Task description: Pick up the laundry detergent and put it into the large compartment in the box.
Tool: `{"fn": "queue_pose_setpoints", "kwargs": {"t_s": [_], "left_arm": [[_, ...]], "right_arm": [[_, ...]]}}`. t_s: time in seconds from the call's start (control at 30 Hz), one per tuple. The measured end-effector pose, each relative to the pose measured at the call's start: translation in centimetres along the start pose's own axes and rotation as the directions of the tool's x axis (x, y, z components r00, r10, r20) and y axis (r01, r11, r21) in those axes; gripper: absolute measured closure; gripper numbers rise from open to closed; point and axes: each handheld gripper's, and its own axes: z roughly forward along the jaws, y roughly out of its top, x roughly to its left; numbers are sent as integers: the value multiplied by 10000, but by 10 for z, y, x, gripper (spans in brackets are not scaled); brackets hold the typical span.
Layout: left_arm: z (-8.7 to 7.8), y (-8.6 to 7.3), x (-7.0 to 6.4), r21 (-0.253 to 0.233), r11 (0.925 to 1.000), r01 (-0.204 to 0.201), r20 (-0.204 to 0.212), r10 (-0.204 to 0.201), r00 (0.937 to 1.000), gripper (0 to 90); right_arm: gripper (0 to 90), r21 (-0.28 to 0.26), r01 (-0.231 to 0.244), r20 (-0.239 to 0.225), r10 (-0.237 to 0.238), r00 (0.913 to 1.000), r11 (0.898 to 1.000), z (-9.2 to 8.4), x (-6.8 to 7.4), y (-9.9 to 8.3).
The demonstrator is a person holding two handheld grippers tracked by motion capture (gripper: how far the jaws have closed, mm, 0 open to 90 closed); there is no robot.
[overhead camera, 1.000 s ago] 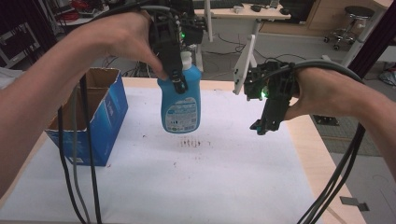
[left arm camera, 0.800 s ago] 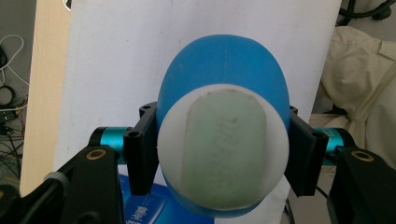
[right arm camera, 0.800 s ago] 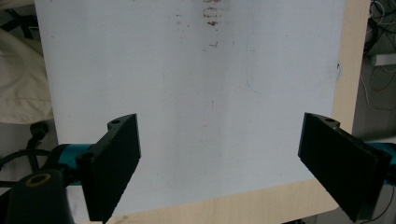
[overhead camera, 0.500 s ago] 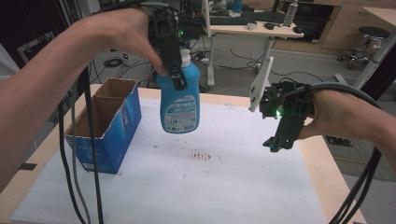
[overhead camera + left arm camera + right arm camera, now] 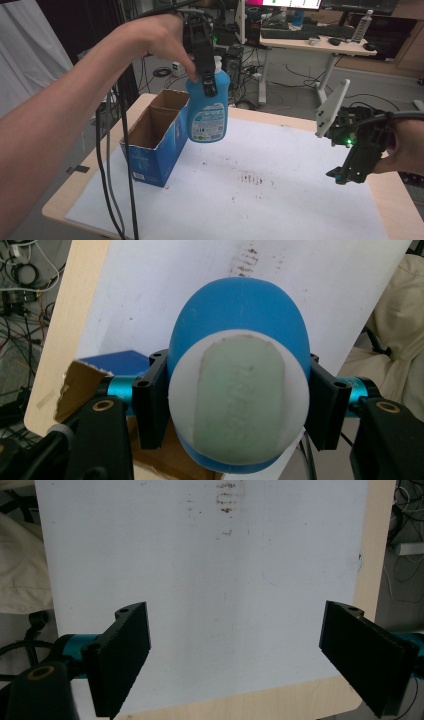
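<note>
Bottle: 1 blue bottle (image 5: 208, 111), white cap up top, label facing cam, held up in the air, upright, just beside the box's 3 o'clock side, above the table
L tongs: left gripper (image 5: 206, 75) clamped on the bottle's upper part, jaws closed onto both sides; in the left gripper view the cap of the blue bottle (image 5: 238, 405) sits squeezed between the 2 black jaws
R tongs: right gripper (image 5: 350, 172) at 3 o'clock of the sheet, low over the table edge, nothing in it; in the right gripper view (image 5: 235, 655) its 2 jaws stand wide apart, bare sheet between them
Box: 1 blue cardboard box (image 5: 155, 137), top open, flaps up, 2 compartments inside, at 9 o'clock on the sheet
Sheet: 1 white sheet (image 5: 260, 200) over the wooden table (image 5: 60, 200), brown smudge marks (image 5: 252, 178) near centre
Hands: 2, left hand (image 5: 155, 42) up at 12 o'clock, right hand (image 5: 402, 147) at 3 o'clock
Cables: black cables (image 5: 115, 165) hang from the left arm at 8 o'clock
Background: desk (image 5: 310, 42) w/ keyboard at 1 o'clock, well apart
</note>
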Motion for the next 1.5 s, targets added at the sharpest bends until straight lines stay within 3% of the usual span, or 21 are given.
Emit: {"fn": "queue_pose_setpoints", "kwargs": {"t_s": [0.4, 0.73, 1.23, 1.5], "left_arm": [[-12, -37, 16, 88, 9966, 816, -238, -813, 9964, 385], [-15, -59, 29, 216, 9902, 1380, -580, -1365, 9889, 386], [-12, -86, 47, 328, 9750, 2196, -804, -2164, 9730, 386], [-8, -102, 56, 306, 9632, 2672, -988, -2631, 9597, 386]], "right_arm": [[122, -23, 117, -101, -117, 9999, 9999, 3, 0, 4], [123, 42, 177, -215, -176, 9996, 9998, 4, 0, 6], [123, -63, 236, -205, -237, 9995, 9997, 5, -1, 7], [123, -34, 138, -188, -139, 9997, 9999, 6, -1, 6]]}}
